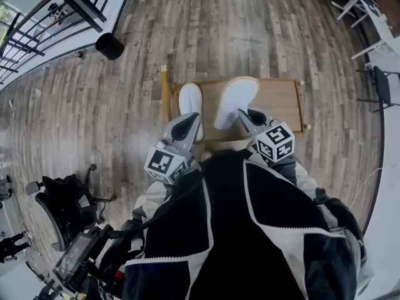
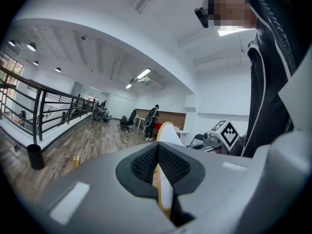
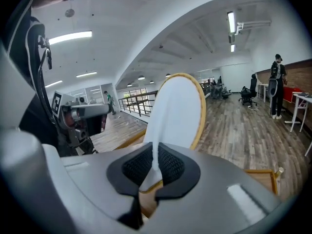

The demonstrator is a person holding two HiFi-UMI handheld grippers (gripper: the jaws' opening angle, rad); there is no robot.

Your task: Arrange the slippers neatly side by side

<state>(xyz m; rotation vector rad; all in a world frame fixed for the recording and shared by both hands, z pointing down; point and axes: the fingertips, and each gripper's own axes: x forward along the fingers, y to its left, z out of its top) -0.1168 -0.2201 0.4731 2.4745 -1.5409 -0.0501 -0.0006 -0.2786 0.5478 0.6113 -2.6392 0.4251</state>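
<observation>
Left gripper (image 2: pixel 158 164): jaws pinched tight on the thin edge of the left slipper (image 2: pixel 168 130), which runs out ahead of the tips, seen edge-on. Right gripper (image 3: pixel 155 165): likewise clamped, on a fold of the right slipper (image 3: pixel 178 108), which stands broad-face just beyond the pads. Both bites look shallow, on soft cloth. Likely trouble: a slipper sagging, twisting or sliding free, then landing skewed or overlapping its mate; the right one sits at an angle to the left. Slippers are flat, oval and white-clothed, with a thin tan-rimmed sole; probably limp and light. Beneath and beyond them is a low wooden board (image 1: pixel 281 99), smooth, with a raised rim a toe could catch; cannot tell whether the slippers touch it. Further out: plank floor (image 1: pixel 250 30), and a black round bin (image 1: pixel 109 45) well off to the left.
</observation>
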